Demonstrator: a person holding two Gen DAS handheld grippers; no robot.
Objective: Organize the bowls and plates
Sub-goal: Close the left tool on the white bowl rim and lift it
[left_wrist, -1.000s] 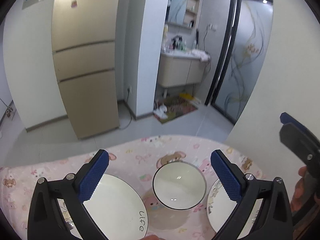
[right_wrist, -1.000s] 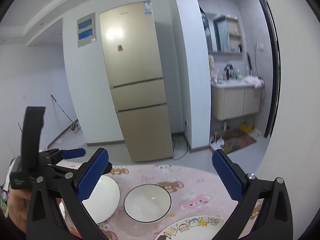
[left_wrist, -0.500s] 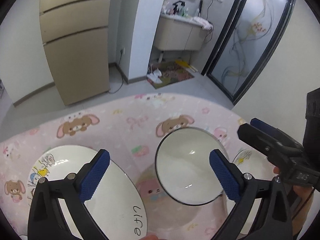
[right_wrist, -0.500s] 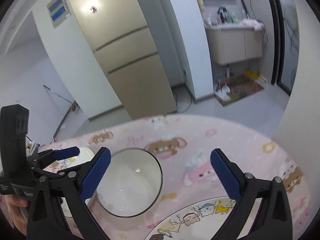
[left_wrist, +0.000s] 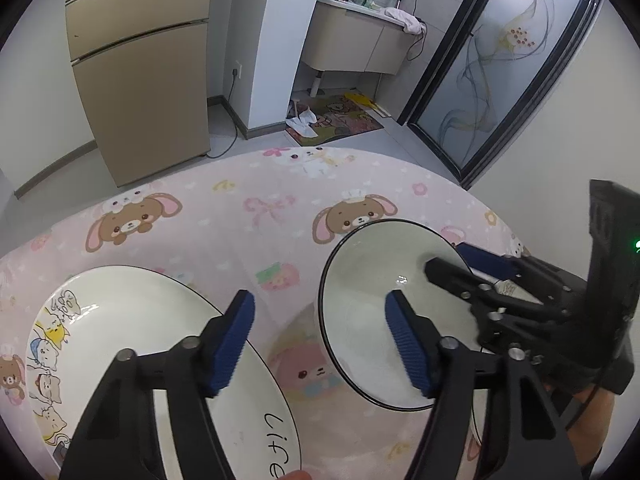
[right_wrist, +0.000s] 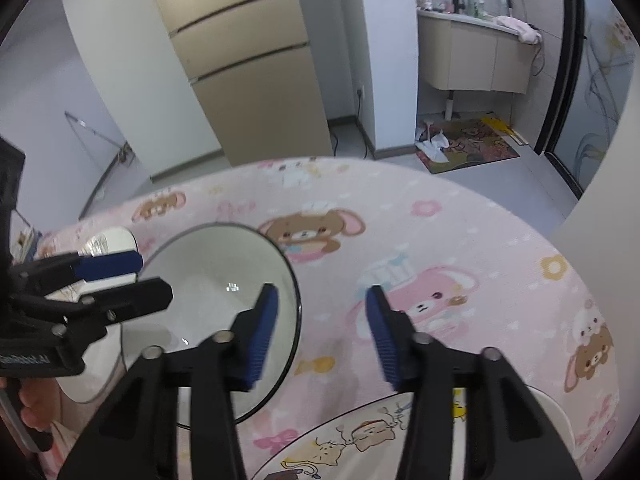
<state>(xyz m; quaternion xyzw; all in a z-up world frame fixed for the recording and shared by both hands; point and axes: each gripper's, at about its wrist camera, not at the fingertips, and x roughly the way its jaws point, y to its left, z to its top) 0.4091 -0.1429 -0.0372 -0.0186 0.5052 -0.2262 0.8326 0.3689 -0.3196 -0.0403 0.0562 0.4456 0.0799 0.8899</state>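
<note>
Pink cartoon tablecloth [left_wrist: 240, 216] carries an empty bowl [left_wrist: 360, 320] between two plates [left_wrist: 120, 320] [right_wrist: 360, 440]. Left gripper [left_wrist: 320, 340] hangs low, fingers apart, straddling the left plate's edge and the bowl. Right gripper [right_wrist: 320, 332], jaws apart, holds nothing at the bowl's right rim.

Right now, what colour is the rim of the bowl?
The bowl is white with a thin black rim line, clearest in the left wrist view.

Each camera looks forward and down along its own gripper from close above the pink tablecloth [left_wrist: 248, 216], toward the fridge [left_wrist: 140, 60] and washroom. Both views share the white bowl [left_wrist: 360, 280] [right_wrist: 224, 280], and each shows the other gripper at its edge.
</note>
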